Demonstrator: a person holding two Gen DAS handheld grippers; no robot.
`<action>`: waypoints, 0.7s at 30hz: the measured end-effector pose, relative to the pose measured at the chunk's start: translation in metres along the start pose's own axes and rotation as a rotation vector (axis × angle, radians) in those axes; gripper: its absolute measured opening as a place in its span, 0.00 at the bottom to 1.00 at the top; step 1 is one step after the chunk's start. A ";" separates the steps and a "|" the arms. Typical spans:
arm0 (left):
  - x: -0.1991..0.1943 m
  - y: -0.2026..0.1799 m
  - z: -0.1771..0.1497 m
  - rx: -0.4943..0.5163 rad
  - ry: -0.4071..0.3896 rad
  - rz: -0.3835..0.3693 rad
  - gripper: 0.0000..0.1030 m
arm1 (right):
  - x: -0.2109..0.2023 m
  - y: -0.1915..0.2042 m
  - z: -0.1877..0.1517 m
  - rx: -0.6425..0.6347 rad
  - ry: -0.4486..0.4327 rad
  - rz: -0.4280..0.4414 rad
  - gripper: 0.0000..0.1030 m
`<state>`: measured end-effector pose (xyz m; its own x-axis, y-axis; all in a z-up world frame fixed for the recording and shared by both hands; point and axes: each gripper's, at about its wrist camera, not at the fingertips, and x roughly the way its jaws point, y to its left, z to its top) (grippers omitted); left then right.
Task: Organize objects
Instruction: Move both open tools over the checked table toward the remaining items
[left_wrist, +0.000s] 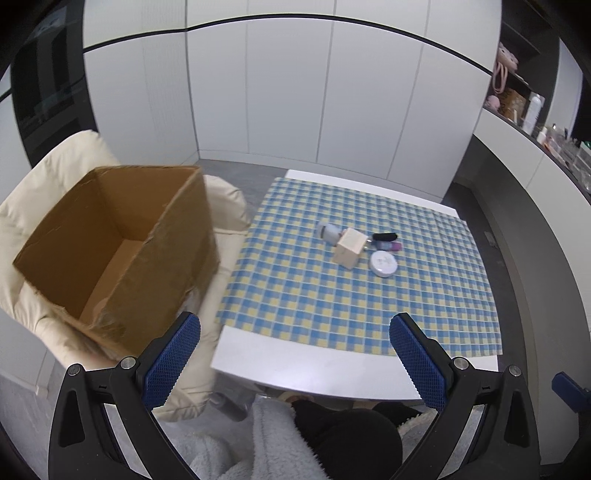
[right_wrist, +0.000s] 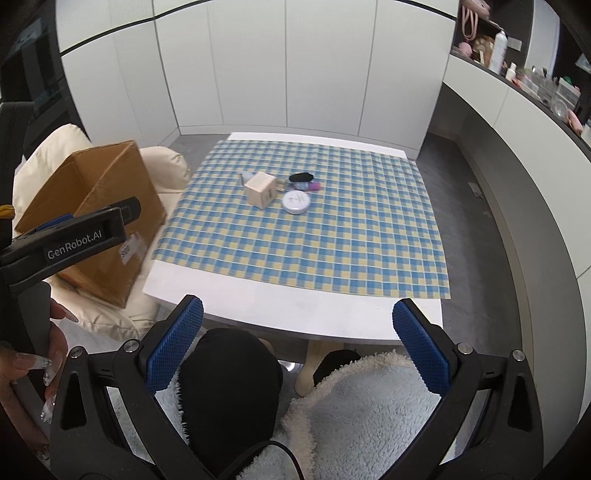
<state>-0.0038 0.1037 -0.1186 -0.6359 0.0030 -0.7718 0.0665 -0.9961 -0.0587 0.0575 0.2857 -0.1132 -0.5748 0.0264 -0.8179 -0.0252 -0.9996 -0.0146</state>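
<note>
A small cluster lies mid-table on a blue-and-yellow checked cloth: a beige cube box, a round white tin, a pale bottle on its side, a black oblong item and a small purple item. An open, empty cardboard box sits on a cream cushion chair to the left. My left gripper is open and empty, held above the near table edge. My right gripper is open and empty, near the front edge too.
The white table stands before white cabinet doors. A cream padded chair holds the box. A counter with shelves of clutter runs along the right. My lap in a fluffy robe is below.
</note>
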 end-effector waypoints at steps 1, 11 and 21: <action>0.003 -0.006 0.001 0.009 -0.001 -0.001 0.99 | 0.002 -0.004 0.000 0.004 0.003 -0.003 1.00; 0.039 -0.022 0.012 0.015 0.036 0.016 0.99 | 0.038 -0.032 0.016 0.049 0.021 -0.010 1.00; 0.105 -0.021 0.024 -0.001 0.094 0.062 0.99 | 0.118 -0.048 0.042 0.074 0.071 -0.014 1.00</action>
<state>-0.0903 0.1230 -0.1832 -0.5559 -0.0498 -0.8298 0.1038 -0.9946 -0.0098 -0.0436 0.3377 -0.1846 -0.5150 0.0365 -0.8564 -0.0949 -0.9954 0.0146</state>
